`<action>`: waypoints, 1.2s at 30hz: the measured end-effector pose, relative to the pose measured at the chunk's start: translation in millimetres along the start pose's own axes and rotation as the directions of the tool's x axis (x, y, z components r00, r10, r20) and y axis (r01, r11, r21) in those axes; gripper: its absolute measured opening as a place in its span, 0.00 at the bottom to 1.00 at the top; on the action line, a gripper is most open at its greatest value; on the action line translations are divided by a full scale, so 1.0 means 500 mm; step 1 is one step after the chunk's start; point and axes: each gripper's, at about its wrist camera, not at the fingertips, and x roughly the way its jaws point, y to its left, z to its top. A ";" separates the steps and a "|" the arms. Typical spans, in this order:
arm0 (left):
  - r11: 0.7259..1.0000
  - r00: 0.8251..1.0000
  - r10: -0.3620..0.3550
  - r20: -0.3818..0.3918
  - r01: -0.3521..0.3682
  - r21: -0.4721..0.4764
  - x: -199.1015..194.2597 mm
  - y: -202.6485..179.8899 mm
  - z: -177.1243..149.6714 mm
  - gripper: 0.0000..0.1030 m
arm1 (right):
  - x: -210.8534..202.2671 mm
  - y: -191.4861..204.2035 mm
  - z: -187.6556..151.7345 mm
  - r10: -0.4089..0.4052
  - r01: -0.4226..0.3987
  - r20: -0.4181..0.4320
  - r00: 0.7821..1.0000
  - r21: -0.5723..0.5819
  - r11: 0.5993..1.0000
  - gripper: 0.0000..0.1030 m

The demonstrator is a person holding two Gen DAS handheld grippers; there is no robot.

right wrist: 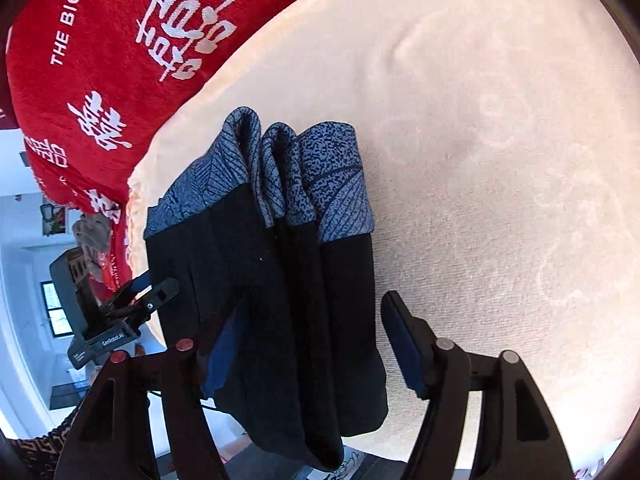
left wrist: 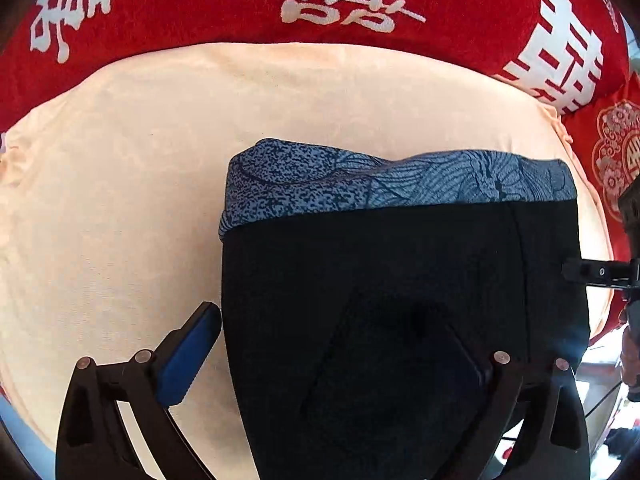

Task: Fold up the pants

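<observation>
**Asker:** Peach cloth (left wrist: 120, 184) covers the surface, I'm told. What lies beyond it?

**Describer:** Red fabric printed with white characters (left wrist: 240, 12) runs along the far edge. At the left of the right wrist view a bright room with a window shows past the surface's edge.

**Asker:** Start from the tools. How do they stand?

**Describer:** Both are spread, neither pressing anything. The left gripper (left wrist: 340, 344) has its jaws very wide: its left blue pad (left wrist: 188, 356) sits over bare peach cloth just beside the garment's left edge, and its right finger is over the dark fabric, hard to make out against it. The right gripper (right wrist: 316, 344) is open too, its right pad (right wrist: 404, 348) clear of the cloth; its left pad is at or behind a dark fold, and contact there cannot be told.

**Asker:** And the pants?

**Describer:** The pants (left wrist: 400, 272) lie folded into a compact dark stack with a blue patterned band (left wrist: 400, 180) at the far end. Their long axis runs near to far, straight ahead of both tools. The near end hangs toward the surface's near edge.

**Asker:** Which hand is nearer?

**Describer:** Both are right at the near end, the left at the bundle's left edge, the right straddling its layered right side. The fold looks nearly complete.
</observation>
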 end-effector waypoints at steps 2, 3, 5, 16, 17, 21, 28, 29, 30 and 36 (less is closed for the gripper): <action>0.999 0.999 0.033 0.008 -0.033 0.015 -0.010 -0.014 -0.007 0.99 | 0.000 0.004 -0.007 -0.047 0.047 0.009 0.999 0.011 0.999 0.79; 0.999 0.999 0.048 0.014 -0.048 0.016 -0.017 -0.019 -0.010 0.99 | -0.004 0.004 -0.012 -0.060 0.060 0.014 0.998 0.018 0.998 0.79; 0.998 0.997 0.064 0.031 -0.064 0.017 -0.040 -0.029 -0.021 0.99 | -0.014 0.009 -0.026 -0.104 0.103 0.023 0.994 0.033 0.994 0.81; 0.996 0.986 0.091 0.142 -0.093 0.010 -0.244 -0.081 -0.080 0.99 | -0.141 0.123 -0.145 -0.260 0.259 0.216 0.941 0.034 0.965 1.00; 0.996 0.985 0.087 0.149 -0.089 0.004 -0.266 -0.085 -0.086 0.99 | -0.154 0.137 -0.155 -0.270 0.268 0.237 0.933 0.038 0.963 1.00; 0.997 0.987 0.078 0.141 -0.077 -0.015 -0.333 -0.099 -0.101 0.99 | -0.200 0.192 -0.191 -0.287 0.280 0.258 0.923 0.063 0.958 1.00; 0.998 0.995 0.051 0.082 -0.053 0.032 -0.401 -0.118 -0.129 0.99 | -0.234 0.302 -0.254 -0.292 0.293 0.210 0.933 0.025 0.956 1.00; 0.996 0.994 0.076 0.073 -0.079 0.039 -0.408 -0.119 -0.133 0.99 | -0.236 0.314 -0.261 -0.306 0.309 0.206 0.930 0.016 0.951 1.00; 0.994 0.993 0.097 0.067 -0.100 0.044 -0.421 -0.119 -0.137 0.99 | -0.240 0.324 -0.269 -0.328 0.333 0.203 0.923 0.007 0.943 1.00; 0.986 0.976 0.164 0.140 -0.168 0.016 -0.505 -0.122 -0.158 0.99 | -0.257 0.380 -0.307 -0.416 0.433 0.204 0.886 -0.044 0.900 1.00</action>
